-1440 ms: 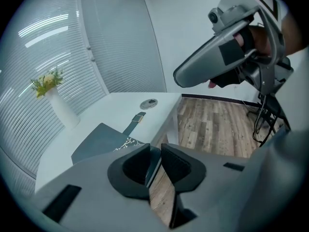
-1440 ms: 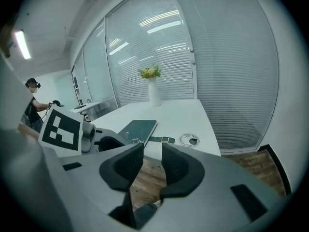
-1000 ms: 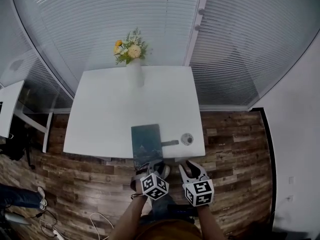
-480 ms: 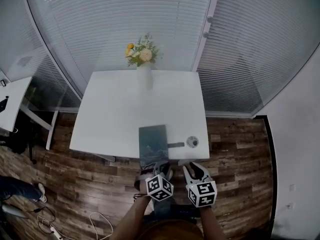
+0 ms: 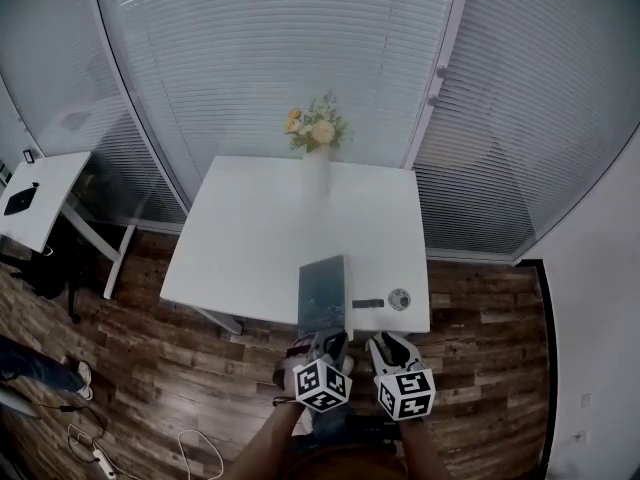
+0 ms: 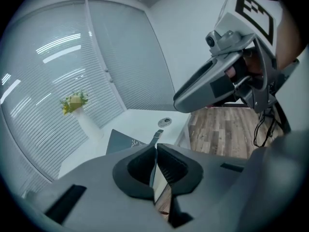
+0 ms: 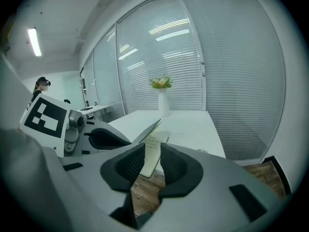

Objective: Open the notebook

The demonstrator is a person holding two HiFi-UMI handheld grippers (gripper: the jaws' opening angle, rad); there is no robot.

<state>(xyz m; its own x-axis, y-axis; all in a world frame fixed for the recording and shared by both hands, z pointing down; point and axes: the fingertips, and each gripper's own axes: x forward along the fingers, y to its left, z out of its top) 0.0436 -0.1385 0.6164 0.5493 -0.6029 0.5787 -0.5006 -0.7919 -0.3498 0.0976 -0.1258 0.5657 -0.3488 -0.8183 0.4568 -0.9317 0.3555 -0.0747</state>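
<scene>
I see the notebook (image 5: 323, 290) at the near edge of the white table (image 5: 262, 240), its cover (image 7: 146, 131) partly raised. My left gripper (image 6: 155, 148) is closing, pinching that cover. My right gripper (image 7: 152, 152) is wide, easing closed and gripping nothing. I judge that folding the cover flat remains.

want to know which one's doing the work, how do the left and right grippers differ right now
Fingers: the left gripper has them nearly together and closing, the right gripper wide apart, though closing too. Load: the left gripper pinches the notebook cover by its edge, holding it tilted up; the right gripper grips nothing. Both sit side by side at the table's near edge.
</scene>
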